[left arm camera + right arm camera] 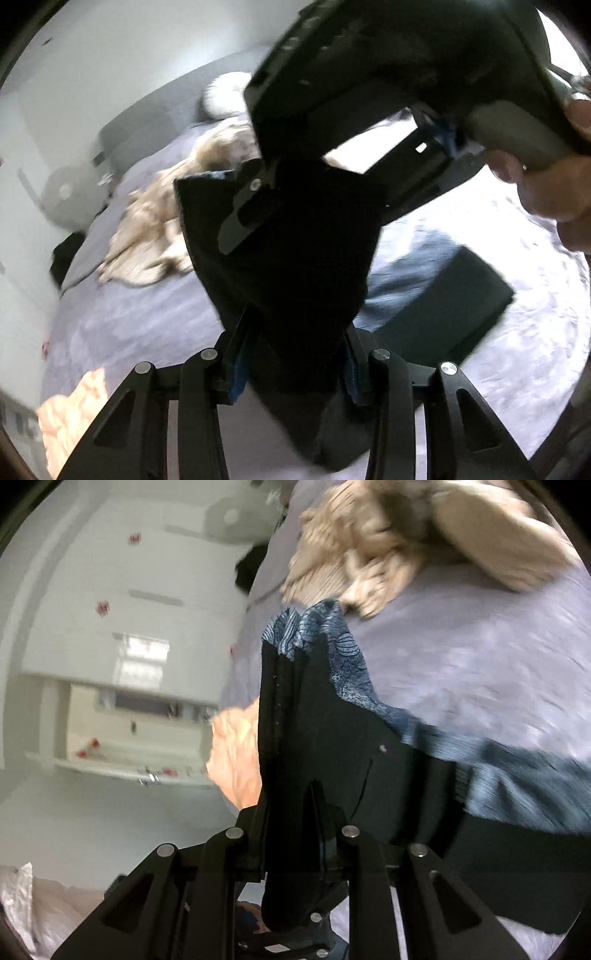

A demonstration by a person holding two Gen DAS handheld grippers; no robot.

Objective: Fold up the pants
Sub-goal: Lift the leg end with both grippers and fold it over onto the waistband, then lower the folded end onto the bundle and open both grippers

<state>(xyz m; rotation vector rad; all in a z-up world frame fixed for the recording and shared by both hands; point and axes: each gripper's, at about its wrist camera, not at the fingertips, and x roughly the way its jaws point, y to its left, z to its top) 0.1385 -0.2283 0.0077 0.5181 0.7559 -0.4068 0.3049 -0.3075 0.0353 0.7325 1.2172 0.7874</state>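
The black pants [295, 258] hang bunched above the bed, held by both grippers. My left gripper [295, 365] is shut on their lower part, its blue pads pressing the cloth from both sides. My right gripper comes in from the top in a person's hand [546, 184], and one of its fingers [243, 206] lies across the pants' upper edge. In the right wrist view the right gripper [295, 849] is shut on the black pants [314, 738], which hide its fingertips. Blue patterned cloth [332, 642] shows along the pants' top and right edge.
A lavender bed sheet [129, 314] lies below. On it are a crumpled beige garment [155, 225], a peach garment [74, 413] at the near left edge, and a dark folded piece [443, 310] beside blue cloth at the right. White furniture [122, 720] stands beyond the bed.
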